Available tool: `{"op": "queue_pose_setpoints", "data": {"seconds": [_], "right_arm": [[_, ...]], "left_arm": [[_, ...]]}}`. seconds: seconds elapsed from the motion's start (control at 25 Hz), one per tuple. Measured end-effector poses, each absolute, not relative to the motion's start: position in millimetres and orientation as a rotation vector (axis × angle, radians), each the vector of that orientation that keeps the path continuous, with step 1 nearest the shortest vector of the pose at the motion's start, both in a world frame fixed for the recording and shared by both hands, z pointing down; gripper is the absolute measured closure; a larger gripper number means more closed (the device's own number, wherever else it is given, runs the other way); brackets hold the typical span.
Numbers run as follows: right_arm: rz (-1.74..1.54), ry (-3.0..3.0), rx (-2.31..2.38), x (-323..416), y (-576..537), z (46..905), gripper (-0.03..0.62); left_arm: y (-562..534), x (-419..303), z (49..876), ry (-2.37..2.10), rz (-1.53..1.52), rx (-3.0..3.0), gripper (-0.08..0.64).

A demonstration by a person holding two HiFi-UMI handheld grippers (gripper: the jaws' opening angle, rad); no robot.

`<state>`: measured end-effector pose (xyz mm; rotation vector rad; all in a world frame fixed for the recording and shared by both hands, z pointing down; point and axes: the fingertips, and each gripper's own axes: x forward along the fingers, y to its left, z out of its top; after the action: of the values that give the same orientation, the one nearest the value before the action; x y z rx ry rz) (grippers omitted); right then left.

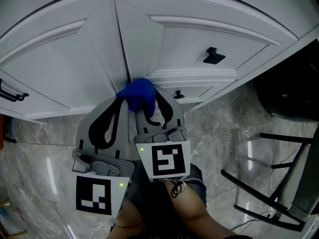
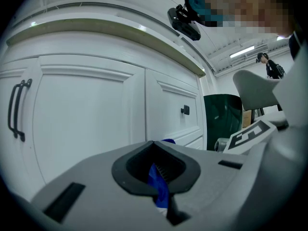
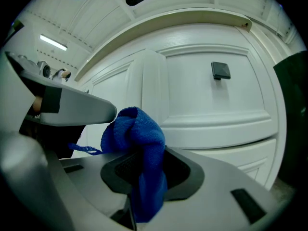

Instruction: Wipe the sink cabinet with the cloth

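Note:
The blue cloth [image 1: 137,94] is bunched at the tips of both grippers, in front of the seam between two white doors of the sink cabinet [image 1: 174,39]. My left gripper [image 1: 121,104] is shut, with a strip of the cloth [image 2: 158,183] pinched in its jaws. Beside it, my right gripper [image 1: 149,106] is shut on the larger bunch of cloth [image 3: 137,143], which bulges above its jaws. From these views I cannot tell whether the cloth touches the door. In the left gripper view the right gripper's marker cube [image 2: 250,131] shows at the right.
The right door carries a black knob [image 1: 213,56], with a smaller knob [image 1: 178,94] lower down. A black bar handle [image 1: 12,94] is on the far-left door. A dark bin [image 1: 289,91] and a black metal frame [image 1: 279,183] stand on the marble floor at right.

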<state>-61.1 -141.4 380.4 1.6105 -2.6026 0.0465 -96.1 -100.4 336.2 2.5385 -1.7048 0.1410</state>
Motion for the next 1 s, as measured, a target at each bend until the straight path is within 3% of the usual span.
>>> {"op": "queue_pose_setpoints", "data": {"seconds": [1.0], "right_arm": [[0.119,-2.561,1.659,-35,-145,385,0.476]], "left_arm": [[-96,-85,332,-1.679,0.130,2.563,0.557]]}}
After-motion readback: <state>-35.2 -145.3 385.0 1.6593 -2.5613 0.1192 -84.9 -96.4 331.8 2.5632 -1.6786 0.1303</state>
